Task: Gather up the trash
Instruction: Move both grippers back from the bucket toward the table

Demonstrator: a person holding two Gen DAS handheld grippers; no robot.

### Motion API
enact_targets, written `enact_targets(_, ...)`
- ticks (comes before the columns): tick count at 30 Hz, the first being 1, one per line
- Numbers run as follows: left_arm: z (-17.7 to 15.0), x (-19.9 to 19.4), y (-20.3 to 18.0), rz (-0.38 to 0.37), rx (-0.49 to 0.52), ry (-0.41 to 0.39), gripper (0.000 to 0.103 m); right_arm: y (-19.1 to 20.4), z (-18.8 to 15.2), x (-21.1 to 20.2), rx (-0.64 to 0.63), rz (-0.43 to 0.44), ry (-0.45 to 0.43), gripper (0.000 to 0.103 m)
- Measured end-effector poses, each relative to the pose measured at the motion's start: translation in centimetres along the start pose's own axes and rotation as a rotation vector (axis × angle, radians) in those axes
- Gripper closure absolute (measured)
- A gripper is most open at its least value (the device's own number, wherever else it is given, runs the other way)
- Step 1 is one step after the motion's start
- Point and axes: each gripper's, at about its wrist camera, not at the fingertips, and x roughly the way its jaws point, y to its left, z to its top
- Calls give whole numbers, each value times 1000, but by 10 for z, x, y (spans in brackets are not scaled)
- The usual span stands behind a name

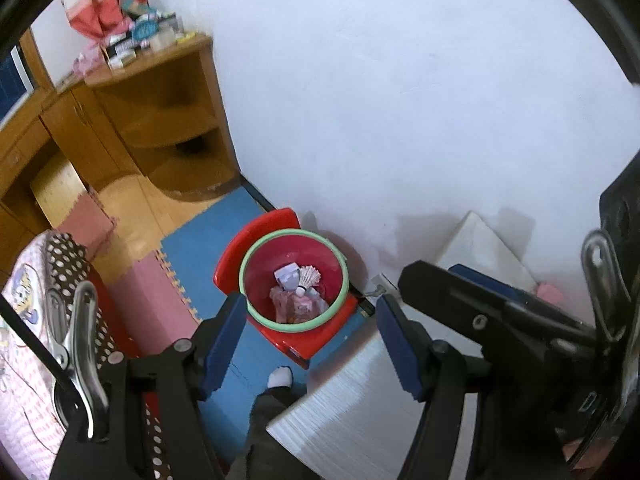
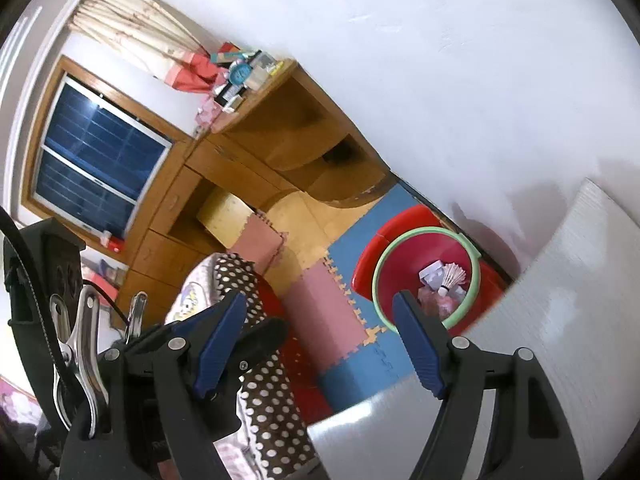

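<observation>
A red bin with a green rim stands on a red stool by the white wall. Inside lie a white shuttlecock, crumpled paper and pink wrappers. My left gripper hangs above the bin, open, with nothing between its blue pads. A finger of the right gripper reaches in from the right. In the right wrist view the bin's rim and the shuttlecock show right of centre. My right gripper is open and empty.
A white table sits in front of the bin. A person's foot in a white sock stands on blue foam mats. A wooden desk with corner shelves is at the left, a polka-dot bed cover nearer.
</observation>
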Motion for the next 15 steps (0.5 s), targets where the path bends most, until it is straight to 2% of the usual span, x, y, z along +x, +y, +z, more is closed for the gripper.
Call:
enact_targets(9, -26, -56, -83, 55, 139, -123, 33, -25, -23, -74, -30, 99, -60, 26)
enact_targets(12, -37, -69, -116, 20, 198, -131, 33, -37, -33, -100, -43, 169, -70, 26)
enact_targets(15, -49, -82, -150, -17, 245, -151, 33, -57, -47, -136, -30, 199, -100, 25)
